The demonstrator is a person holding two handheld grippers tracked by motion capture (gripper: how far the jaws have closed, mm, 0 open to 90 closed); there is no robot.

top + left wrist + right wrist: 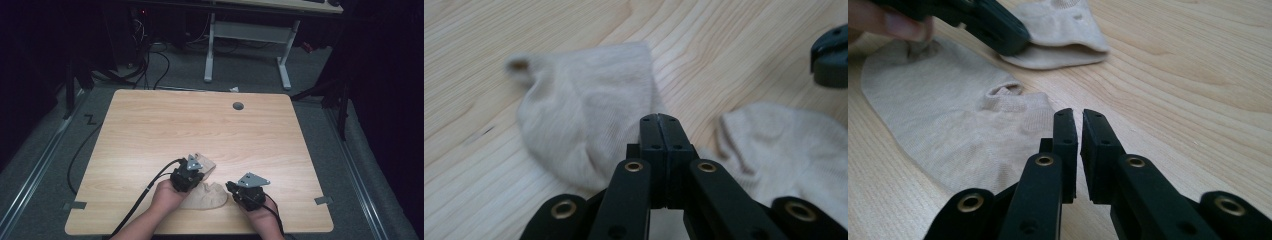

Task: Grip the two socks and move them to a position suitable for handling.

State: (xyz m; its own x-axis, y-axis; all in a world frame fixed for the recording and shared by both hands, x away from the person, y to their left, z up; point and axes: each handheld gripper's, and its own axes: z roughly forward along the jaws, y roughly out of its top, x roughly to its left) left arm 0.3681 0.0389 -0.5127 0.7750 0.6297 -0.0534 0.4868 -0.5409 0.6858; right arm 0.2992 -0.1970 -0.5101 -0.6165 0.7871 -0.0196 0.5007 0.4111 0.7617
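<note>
A pale wooden counter (150, 130) carries two beige socks close to its near edge, a little right of the middle, with a person's hands working a gripper over each.

The nearer sock (207, 197) lies flat and spread between the two hands, its cuff opening puckered upward; in the right gripper view it spreads as a broad sheet (943, 125) ahead and to the left of the jaws. The farther sock (207, 164) lies just beyond it toward the middle of the counter, bunched and partly folded on itself, and it looks to touch or overlap the first near the left gripper.

The left gripper (659, 125) has its jaws pressed together with no gap between them, the tips down at the edge of the farther sock (584, 115); whether a fold of cloth is pinched between them cannot be told. The right gripper (1079, 122) rests just off the nearer sock's edge, its jaws a narrow slit apart and holding nothing.

Both socks appear light, thin and limp: knit cloth that should sag and drape once lifted, with no stiffness to keep a shape and nothing to break. A grip on the flat middle would likely slide over the wood or catch only one layer. The ribbed cuff, thicker and raised at the opening, or a toe end offers the surer hold, and a pinch at each end should keep a sock stretched.
</note>
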